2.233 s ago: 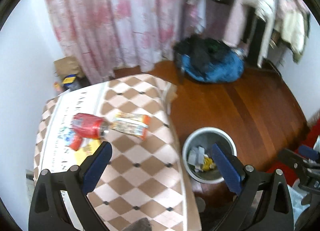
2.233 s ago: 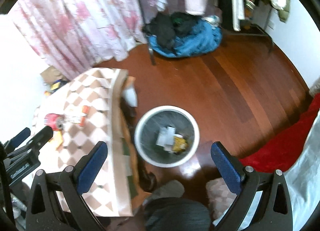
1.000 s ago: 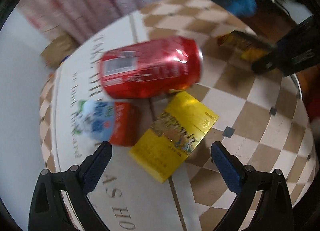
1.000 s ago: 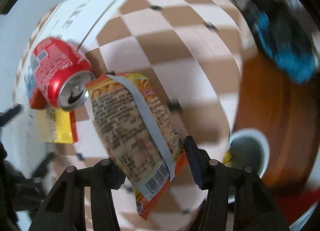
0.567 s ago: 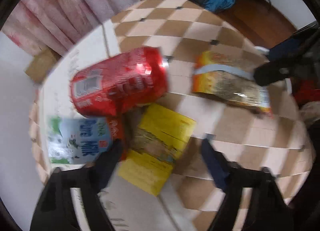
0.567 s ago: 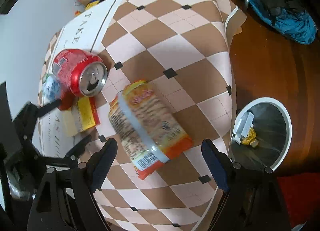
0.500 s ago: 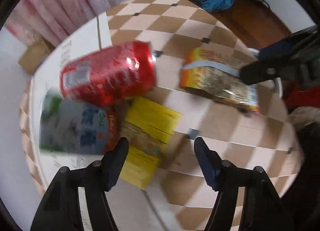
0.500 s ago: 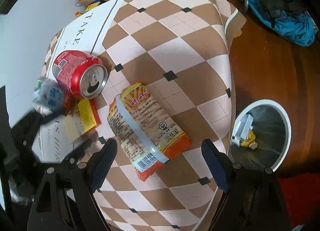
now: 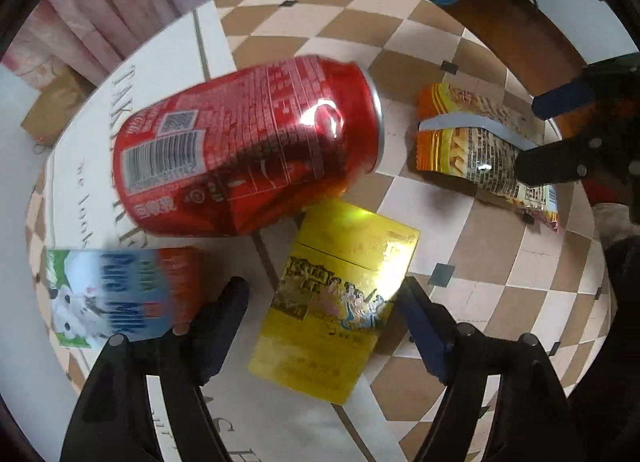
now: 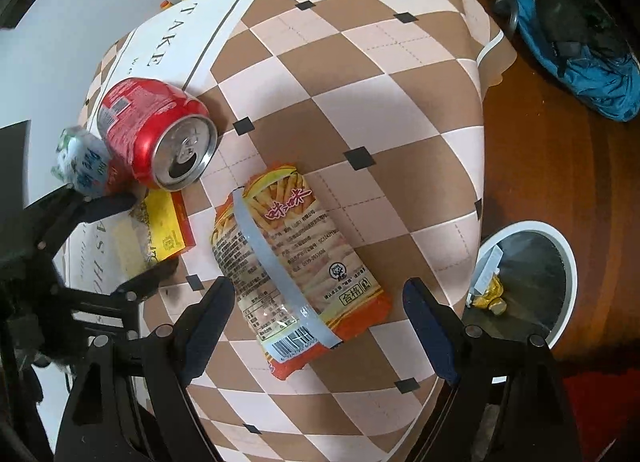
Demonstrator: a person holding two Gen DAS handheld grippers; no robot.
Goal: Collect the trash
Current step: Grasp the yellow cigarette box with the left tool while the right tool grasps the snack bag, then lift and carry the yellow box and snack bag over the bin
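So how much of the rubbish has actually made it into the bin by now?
Some has: the bin on the floor already holds a few scraps. Nothing is gripped at this moment. The left gripper is open around the yellow box, and the right gripper is open around the snack bag. Four pieces are left on the table: those two, the red can and the milk carton.

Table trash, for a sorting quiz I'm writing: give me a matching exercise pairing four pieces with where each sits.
1. cola can
2. fries snack bag
3. yellow box
4. milk carton

a. between the right tool's fingers
b. lying on its side, opening toward the snack bag
c. between the left tool's fingers
d. beside the left tool's left finger

Pairs: 1-b, 2-a, 3-c, 4-d
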